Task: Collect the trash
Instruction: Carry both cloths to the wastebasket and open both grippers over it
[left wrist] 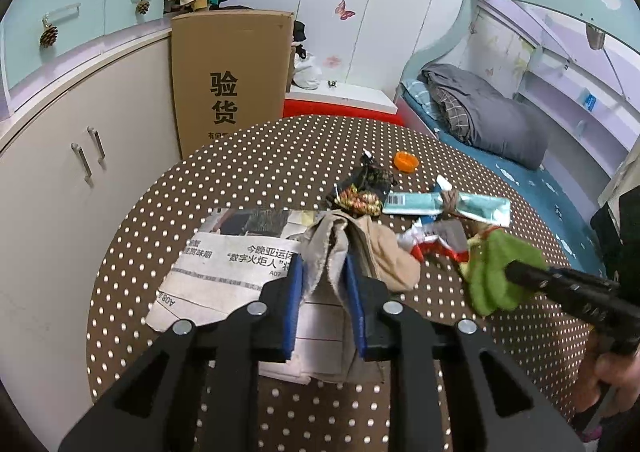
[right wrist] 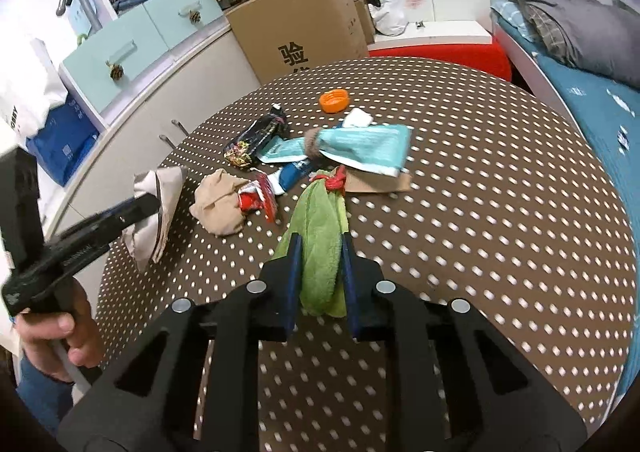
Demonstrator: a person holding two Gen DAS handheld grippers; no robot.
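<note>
Jaws clenched: left gripper (left wrist: 325, 292) on beige rag (left wrist: 324, 252), right gripper (right wrist: 320, 268) on green cloth (right wrist: 320, 236); next, likely lifting both off the tabletop (right wrist: 480, 212).

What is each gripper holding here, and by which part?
Left gripper pinches the beige cloth scrap around its middle; right gripper pinches the green fleecy cloth across its lower half.
</note>
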